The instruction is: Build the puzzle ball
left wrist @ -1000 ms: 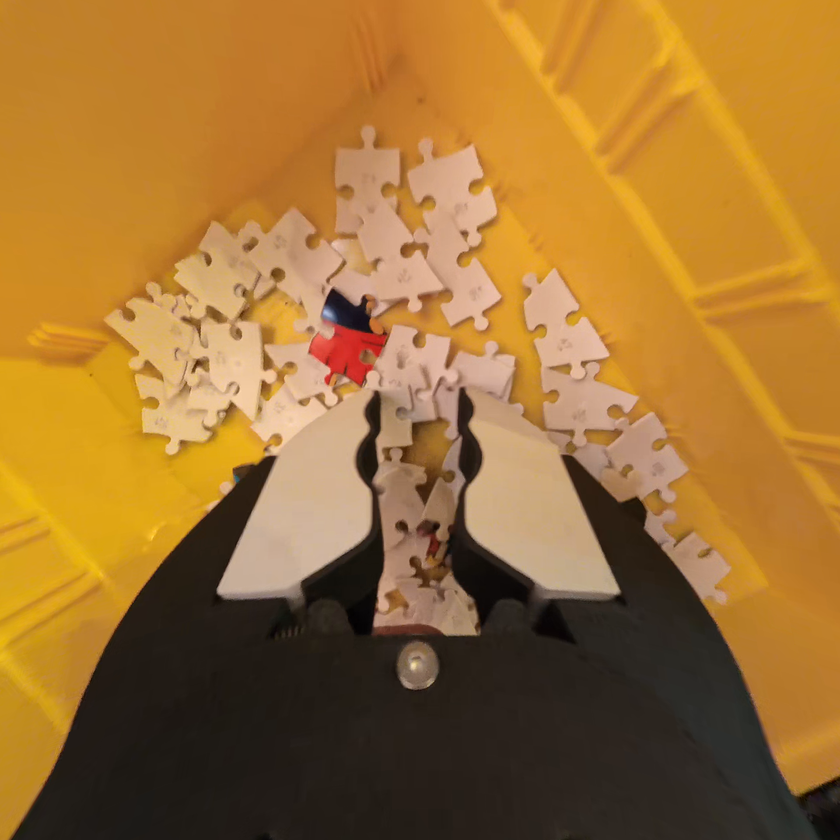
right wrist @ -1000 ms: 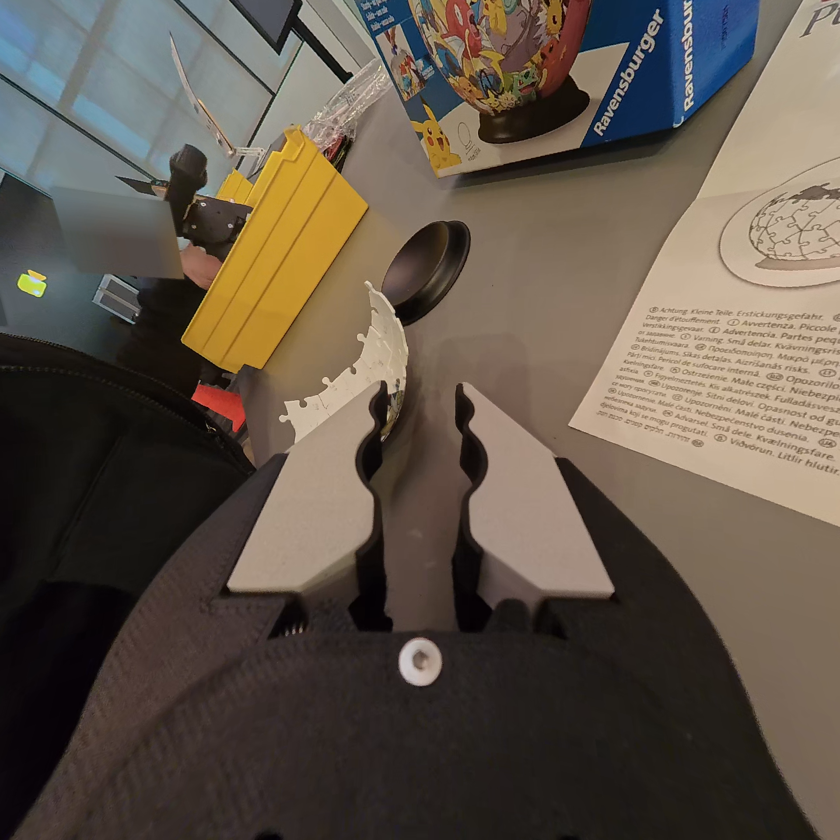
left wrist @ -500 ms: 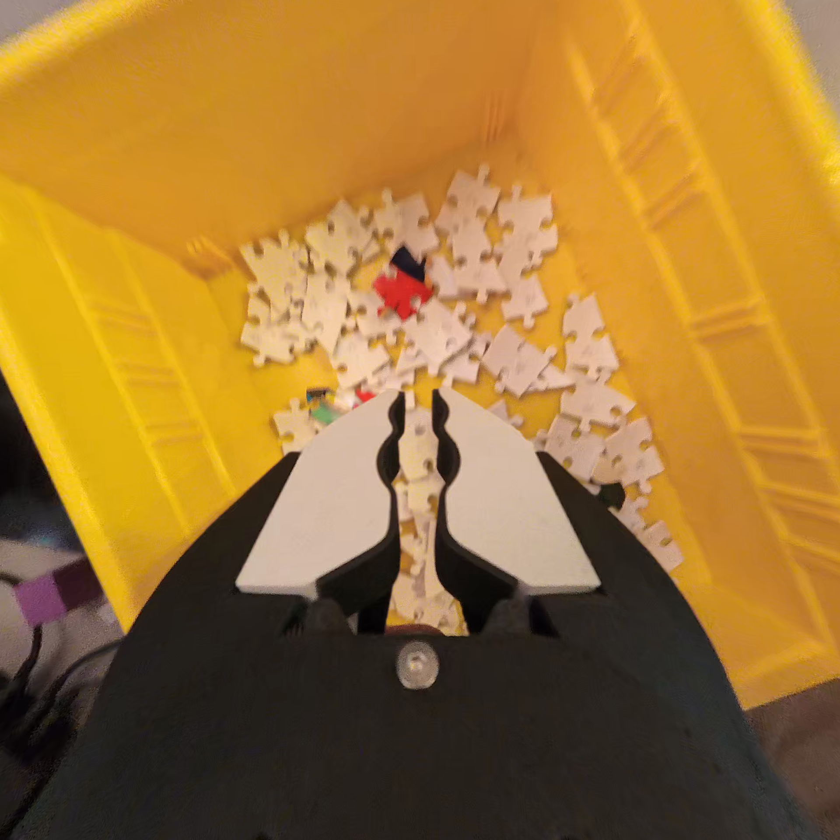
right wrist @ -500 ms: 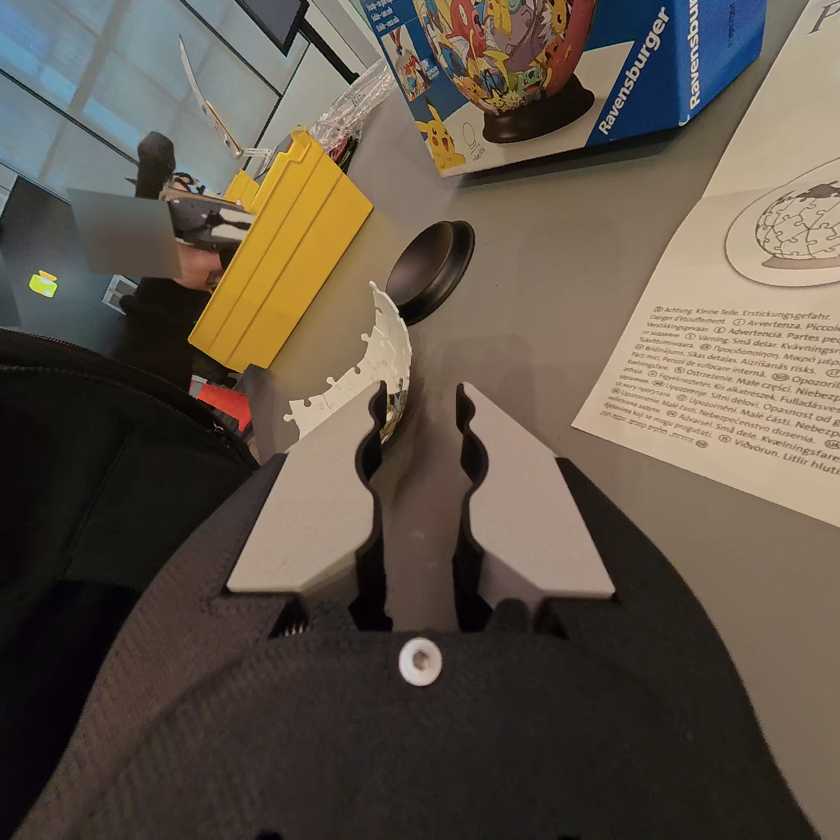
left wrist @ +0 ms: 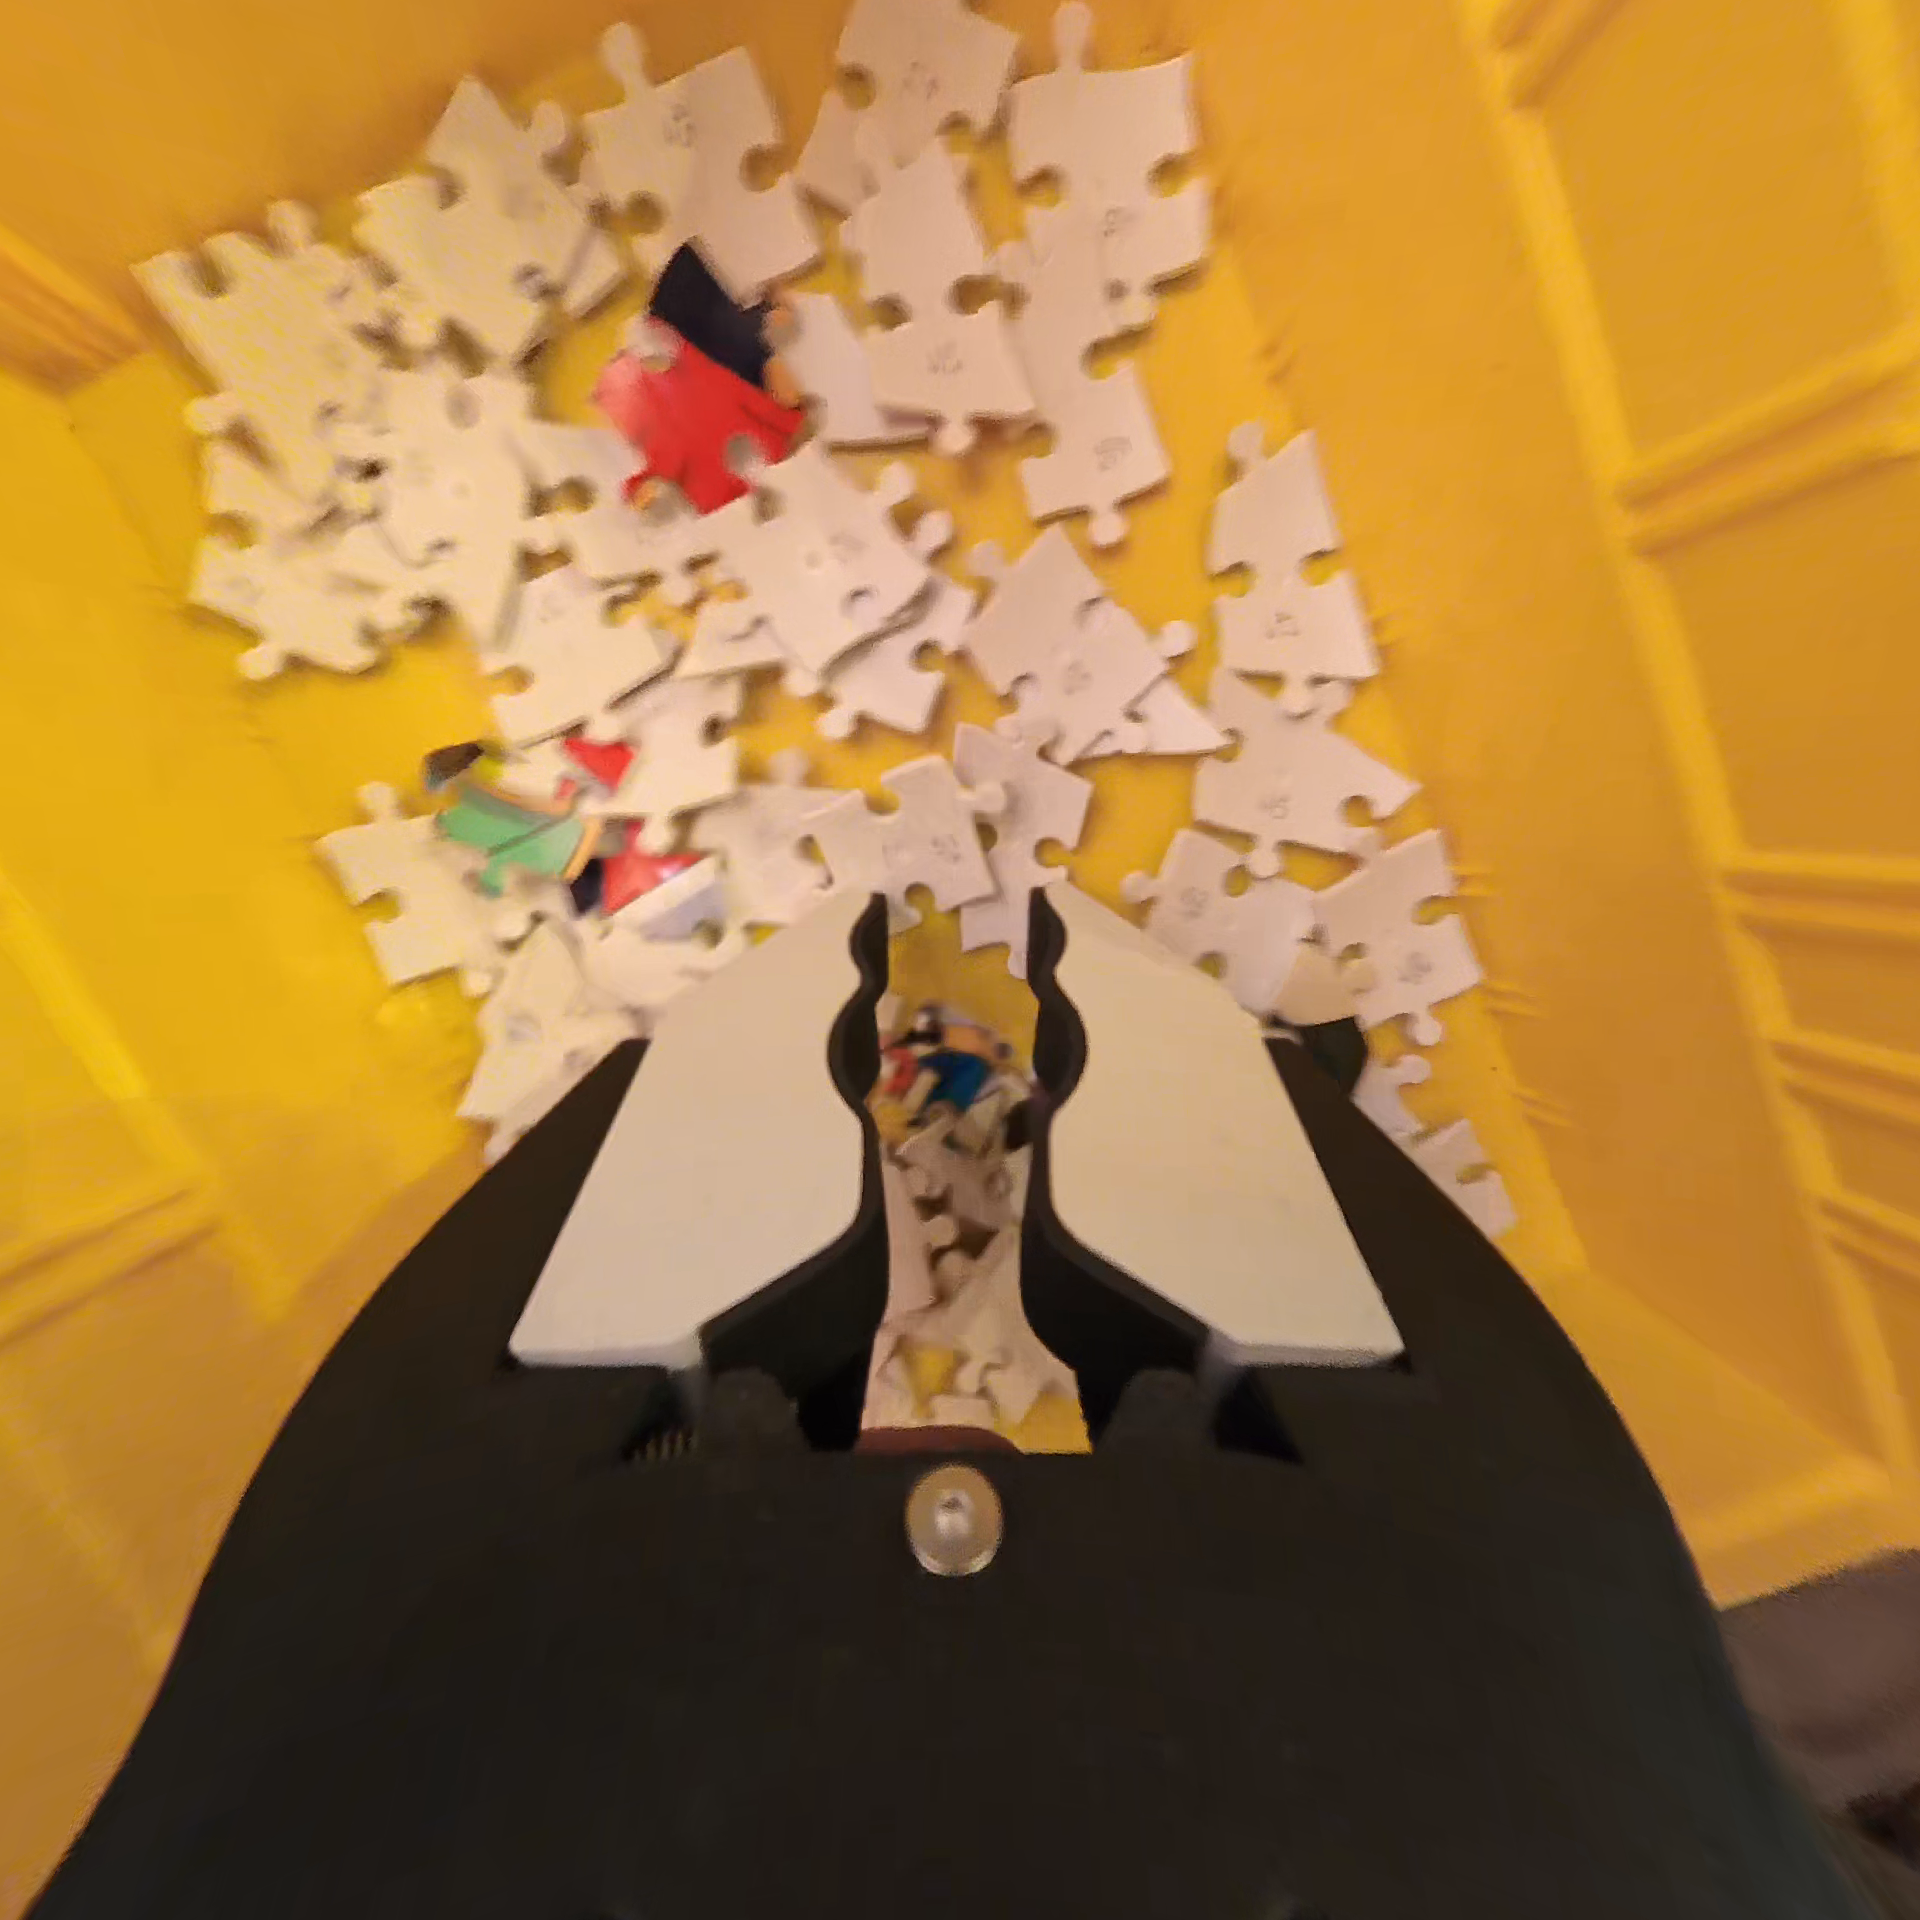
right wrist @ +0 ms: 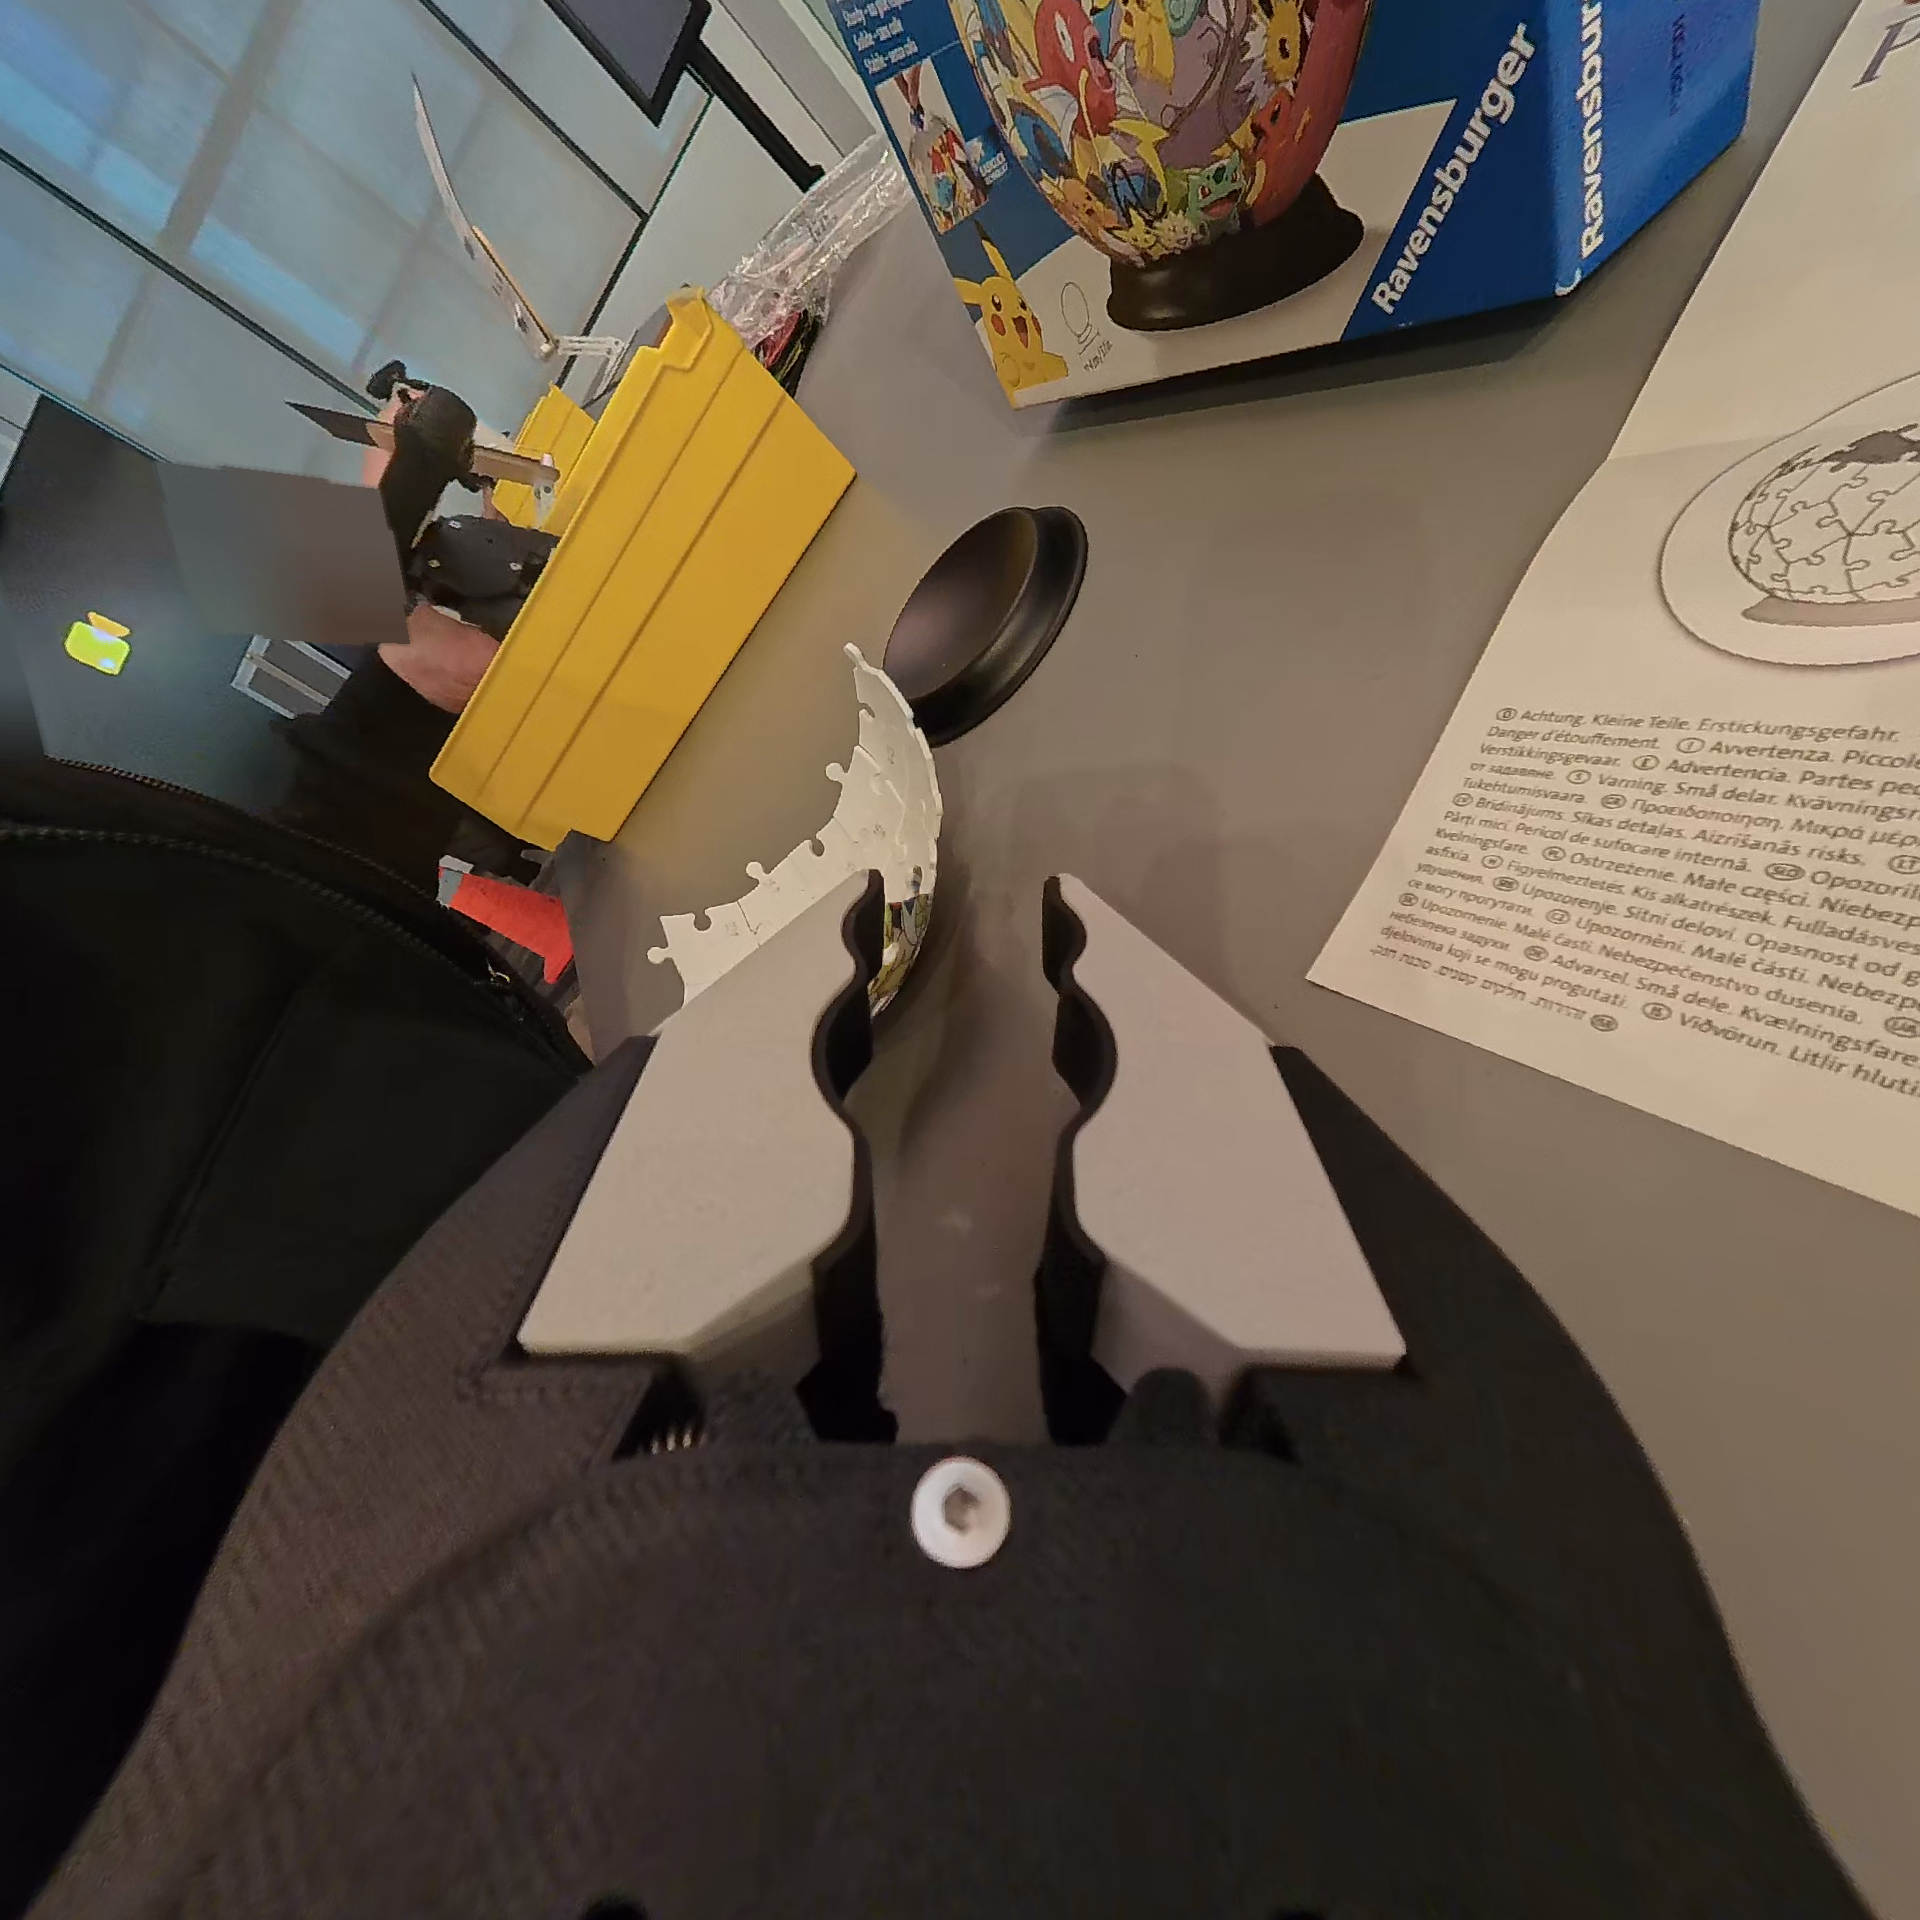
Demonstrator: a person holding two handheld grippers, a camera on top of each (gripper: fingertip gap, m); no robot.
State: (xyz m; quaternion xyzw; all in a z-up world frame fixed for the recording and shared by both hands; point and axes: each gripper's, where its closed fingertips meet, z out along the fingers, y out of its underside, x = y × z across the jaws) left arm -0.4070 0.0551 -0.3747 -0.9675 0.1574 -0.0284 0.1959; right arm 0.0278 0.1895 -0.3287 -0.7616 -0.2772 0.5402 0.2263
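Note:
My left gripper (left wrist: 956, 914) is open and empty, low inside the yellow bin (left wrist: 1662, 520), just above a heap of loose puzzle pieces (left wrist: 935, 831). Most pieces lie white side up; a red and dark one (left wrist: 707, 426) and a green one (left wrist: 509, 821) show colour. My right gripper (right wrist: 961, 899) is open and empty over the grey table (right wrist: 1247, 644), close beside the part-built curved puzzle ball shell (right wrist: 883, 821). The black round stand (right wrist: 987, 623) sits just beyond the shell. The yellow bin also shows in the right wrist view (right wrist: 655, 592), with the left gripper (right wrist: 457, 499) at it.
The blue puzzle box (right wrist: 1299, 156) stands at the back of the table. A printed instruction sheet (right wrist: 1662, 779) lies at the right. A clear plastic bag (right wrist: 810, 239) lies behind the bin. A black bag (right wrist: 208, 1091) fills the left. A person's hand (right wrist: 436, 655) is beside the bin. Some 45 cm of space lies between my two pairs of fingers.
My left gripper has dropped back down into the bin, close to the pieces, and its jaws have opened wider. My right gripper has barely moved.

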